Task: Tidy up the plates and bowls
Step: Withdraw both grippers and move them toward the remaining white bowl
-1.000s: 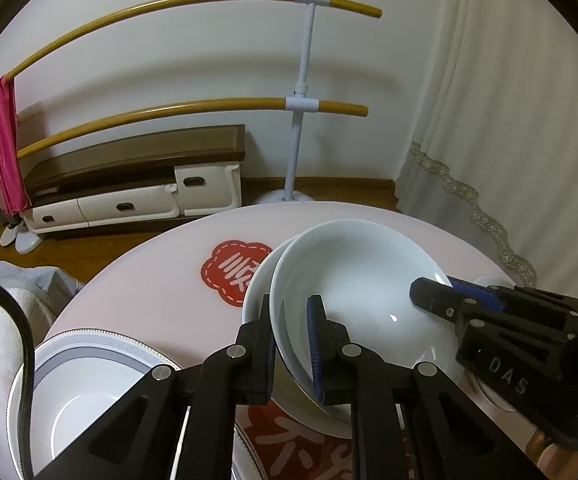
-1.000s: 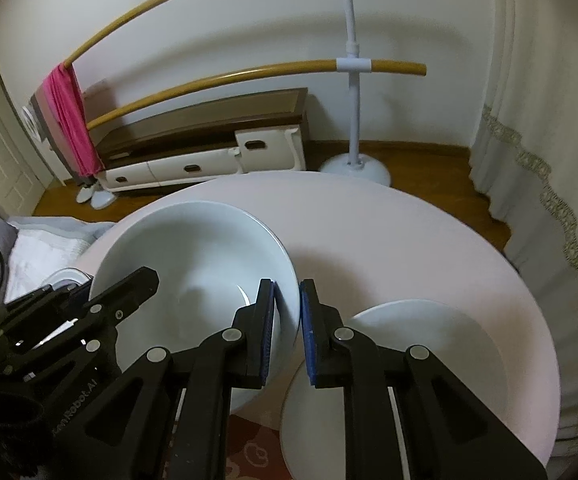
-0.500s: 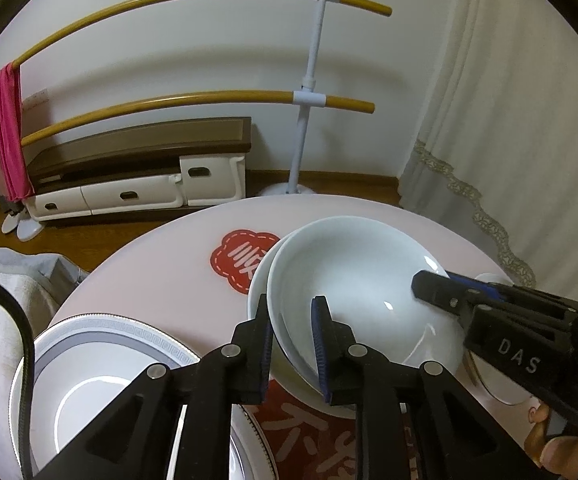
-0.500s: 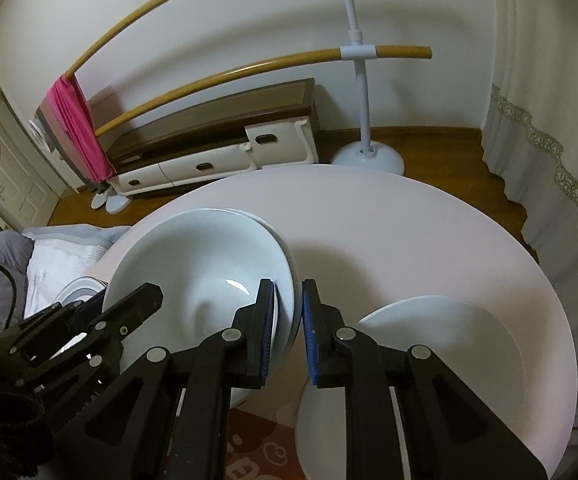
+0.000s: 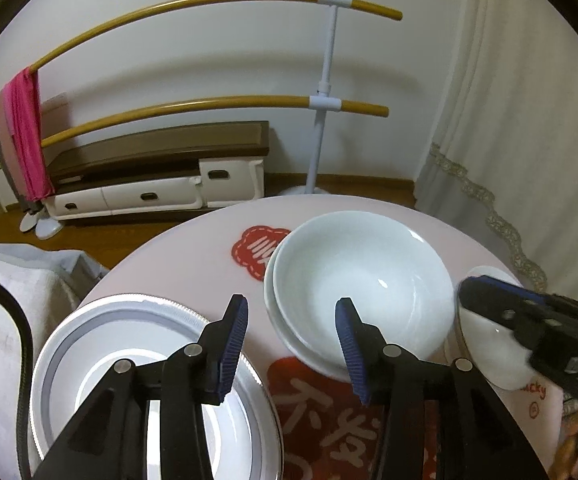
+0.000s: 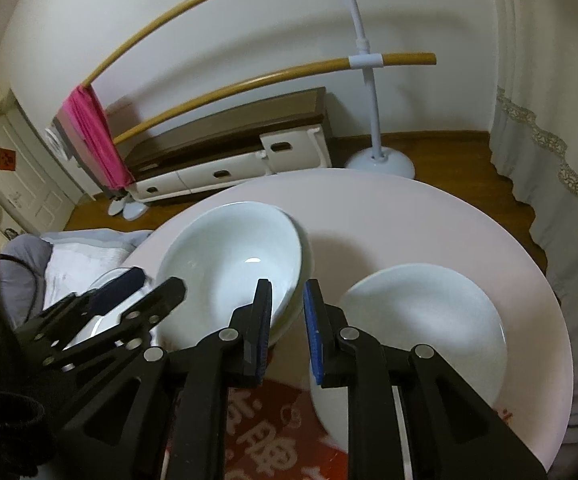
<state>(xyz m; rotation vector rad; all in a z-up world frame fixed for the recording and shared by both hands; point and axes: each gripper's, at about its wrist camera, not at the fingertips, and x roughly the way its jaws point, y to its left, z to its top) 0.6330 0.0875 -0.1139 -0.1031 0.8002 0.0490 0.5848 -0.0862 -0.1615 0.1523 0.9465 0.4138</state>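
Two white bowls [image 5: 361,280] sit nested on the round pink table [image 5: 193,248]. My left gripper [image 5: 292,304] hangs just above their near left rim. Its jaws are opening wide, with the rim below the gap and neither pad touching it. In the right wrist view the same bowls [image 6: 229,252] lie to the left. My right gripper [image 6: 288,300] straddles their right rim, its jaws opening a little and the pads just off the rim. A grey-banded plate [image 5: 89,340] lies at the near left. A plain white plate [image 6: 421,320] lies to the right.
A red printed mat [image 5: 329,420] covers the table's near part. Beyond the table stand a rack with wooden rails [image 5: 209,104], a pink towel [image 5: 25,136], a low cabinet [image 5: 161,192] and a curtain [image 5: 529,120]. Grey bedding [image 6: 49,256] lies left of the table.
Both grippers, earlier shut on the top bowl's rim, have opened, the left widely and the right slightly. Both have drawn back and risen. The bowl now rests nested in the lower one.
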